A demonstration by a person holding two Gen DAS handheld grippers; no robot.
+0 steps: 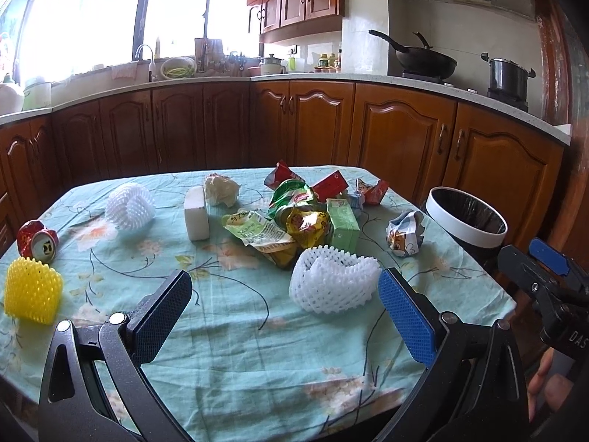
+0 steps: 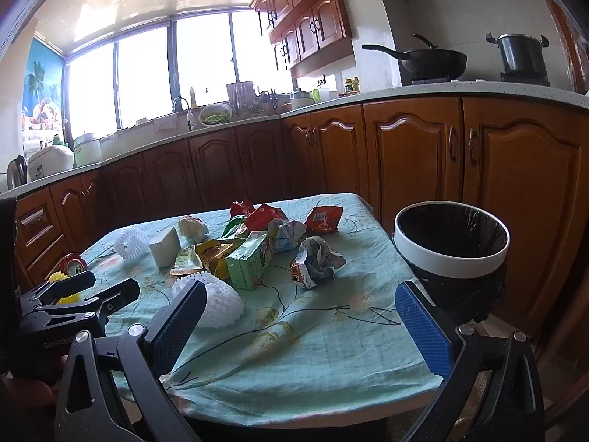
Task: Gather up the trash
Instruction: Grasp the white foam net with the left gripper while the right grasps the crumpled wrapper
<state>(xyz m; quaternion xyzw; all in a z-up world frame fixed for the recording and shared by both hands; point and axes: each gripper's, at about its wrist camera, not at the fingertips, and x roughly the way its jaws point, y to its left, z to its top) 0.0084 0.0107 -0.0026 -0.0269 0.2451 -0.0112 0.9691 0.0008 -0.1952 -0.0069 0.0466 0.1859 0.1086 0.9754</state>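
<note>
Both claws, left (image 1: 285, 313) and right (image 2: 300, 326), gape wide, empty; "GenRobot" reads on the left claw's body, left of the right claw

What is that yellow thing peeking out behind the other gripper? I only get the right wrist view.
Observer: It is a yellow foam fruit net, standing free on the tablecloth near its left edge.
Operator: And the red thing by it?
Observer: A crushed red can, lying on its side just behind the net, its top end facing the left camera.
Operator: Is the left gripper holding anything?
Observer: No. The left gripper has its fingers spread wide with nothing between them; a white foam net lies just beyond its right finger.
</note>
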